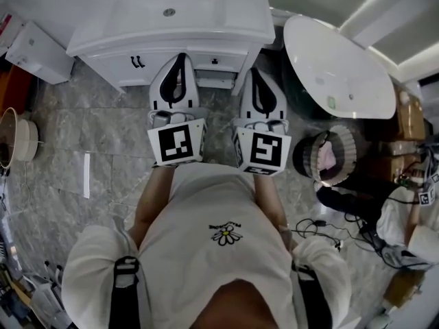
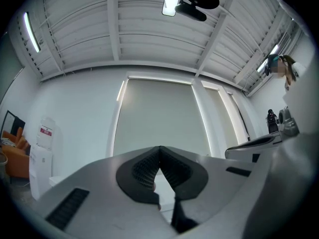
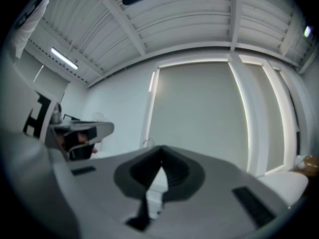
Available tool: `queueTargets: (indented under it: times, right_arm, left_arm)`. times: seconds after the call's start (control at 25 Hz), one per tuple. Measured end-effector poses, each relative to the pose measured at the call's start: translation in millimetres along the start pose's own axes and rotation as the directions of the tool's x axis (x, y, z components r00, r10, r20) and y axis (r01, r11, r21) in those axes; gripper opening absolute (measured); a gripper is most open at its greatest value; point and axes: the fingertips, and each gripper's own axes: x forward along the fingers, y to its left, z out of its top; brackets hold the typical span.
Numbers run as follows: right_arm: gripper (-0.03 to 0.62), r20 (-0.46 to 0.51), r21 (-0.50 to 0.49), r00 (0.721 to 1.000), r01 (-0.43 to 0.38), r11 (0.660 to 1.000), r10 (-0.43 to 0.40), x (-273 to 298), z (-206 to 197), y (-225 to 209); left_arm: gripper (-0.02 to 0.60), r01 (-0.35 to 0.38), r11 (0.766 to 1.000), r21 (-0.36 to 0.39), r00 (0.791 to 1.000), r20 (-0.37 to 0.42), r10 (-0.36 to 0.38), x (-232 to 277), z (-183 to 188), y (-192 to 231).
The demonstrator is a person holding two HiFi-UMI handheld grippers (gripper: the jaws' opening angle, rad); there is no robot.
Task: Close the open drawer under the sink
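Note:
The white vanity cabinet [image 1: 116,64] with its sink [image 1: 168,9] stands at the top of the head view. A small white drawer [image 1: 215,63] with a dark handle sticks out from the cabinet front, with a white ledge below it. My left gripper [image 1: 180,57] points at the cabinet just left of the drawer, and its pads meet with nothing between them [image 2: 159,149]. Just right of the drawer, my right gripper [image 1: 254,71] is also shut and empty [image 3: 160,161]. Both gripper views show only wall and ceiling.
A white bathtub [image 1: 336,67] stands close at the right. A round basket [image 1: 330,157] with pink cloth and loose cables [image 1: 329,232] lie on the floor at the right. At the left are a white box [image 1: 38,50] and a round stand [image 1: 14,139].

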Motion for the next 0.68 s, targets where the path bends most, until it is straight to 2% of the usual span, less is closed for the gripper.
queueTargets:
  times: [0.68]
  right_arm:
    - [0.029, -0.041, 0.003, 0.999, 0.008, 1.000, -0.008, 3, -20, -6]
  left_arm:
    - [0.020, -0.017, 1.000, -0.010, 1.000, -0.008, 0.017, 4, -10, 2]
